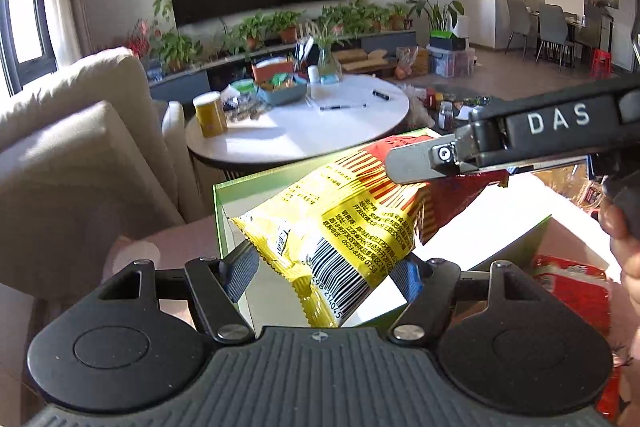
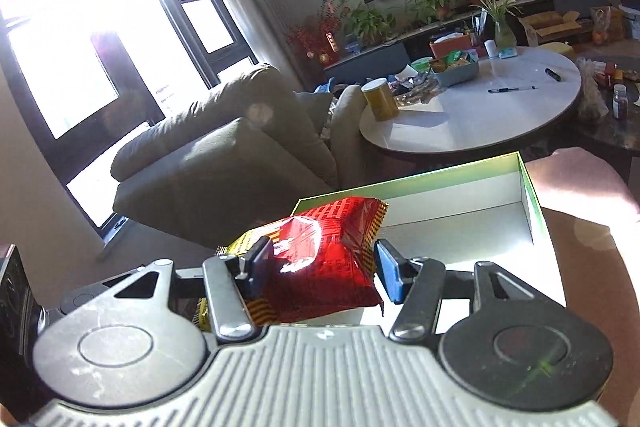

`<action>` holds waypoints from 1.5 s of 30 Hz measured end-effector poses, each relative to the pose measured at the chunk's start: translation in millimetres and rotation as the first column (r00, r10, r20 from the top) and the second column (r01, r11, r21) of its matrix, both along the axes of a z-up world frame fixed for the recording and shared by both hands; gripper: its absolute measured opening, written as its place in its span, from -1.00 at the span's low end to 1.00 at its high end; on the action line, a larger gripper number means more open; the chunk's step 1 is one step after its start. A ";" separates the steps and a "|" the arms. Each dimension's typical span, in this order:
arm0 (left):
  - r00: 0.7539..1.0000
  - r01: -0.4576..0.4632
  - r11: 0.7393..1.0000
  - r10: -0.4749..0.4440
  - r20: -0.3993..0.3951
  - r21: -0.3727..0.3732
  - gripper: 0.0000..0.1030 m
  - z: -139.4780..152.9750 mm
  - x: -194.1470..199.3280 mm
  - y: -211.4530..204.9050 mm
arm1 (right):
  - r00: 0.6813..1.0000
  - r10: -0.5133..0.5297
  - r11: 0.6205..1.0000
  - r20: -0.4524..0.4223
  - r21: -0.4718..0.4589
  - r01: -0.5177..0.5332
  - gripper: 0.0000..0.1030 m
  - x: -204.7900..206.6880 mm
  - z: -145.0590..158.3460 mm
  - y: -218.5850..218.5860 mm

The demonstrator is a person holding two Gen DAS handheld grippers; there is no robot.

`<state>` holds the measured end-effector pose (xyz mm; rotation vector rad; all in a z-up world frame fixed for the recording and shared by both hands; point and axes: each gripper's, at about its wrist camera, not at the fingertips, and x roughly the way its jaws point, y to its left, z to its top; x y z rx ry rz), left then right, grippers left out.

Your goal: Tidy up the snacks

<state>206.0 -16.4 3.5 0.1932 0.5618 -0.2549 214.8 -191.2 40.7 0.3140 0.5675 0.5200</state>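
**A:** What do you hold now?

**B:** A snack bag [image 1: 344,223], yellow at one end and red at the other, with a barcode on the yellow part. My left gripper [image 1: 326,269] has its jaws closed on the yellow end. My right gripper [image 2: 320,267] has its jaws on both sides of the red end [image 2: 320,259]; they seem to press the bag, but strong sunlight glares on the foil, so I am not fully sure of the contact on the right pad.

**A:** Where is the bag?

**B:** It is in the air above the green-edged white box [image 2: 460,203], over the near left part of it. The box inside looks bare in the right wrist view.

**A:** Do you see the other gripper?

**B:** Yes, in the left wrist view the right gripper [image 1: 404,167] comes in from the right, with its fingers on the red end.

**A:** And other snacks?

**B:** A red packet [image 1: 572,291] lies just right of the box, near my hand [image 1: 624,243]. Far behind stands a round white bench [image 1: 304,131] with a yellow can [image 1: 209,114], a grey tray of snacks [image 1: 282,91] and a pen [image 1: 342,106].
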 end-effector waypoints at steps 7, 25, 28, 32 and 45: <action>0.998 -0.031 0.998 0.034 -0.046 0.058 0.29 -24.6 13.5 6.0 | 0.998 0.003 1.000 -0.069 -0.019 -0.005 0.08 16.5 -25.8 9.8; 0.983 -0.180 0.983 0.181 0.012 -0.044 0.54 2.9 -38.8 44.0 | 0.993 -0.035 0.989 -0.112 -0.148 0.018 0.19 -12.9 -30.0 0.3; 0.977 -0.212 0.976 0.213 0.012 -0.059 0.63 5.6 -51.7 53.9 | 0.995 -0.017 0.991 -0.098 -0.135 0.004 0.19 -26.5 -24.3 -2.6; 0.969 -0.247 0.966 0.248 -0.008 -0.080 0.65 2.4 -66.4 66.5 | 0.998 0.009 0.992 -0.067 -0.122 -0.017 0.19 -46.0 -14.2 0.2; 0.951 -0.304 0.937 0.288 -0.111 -0.174 0.56 -18.0 -114.7 100.7 | 0.969 0.221 0.969 -0.111 -0.087 -0.231 0.14 -95.1 -8.7 48.9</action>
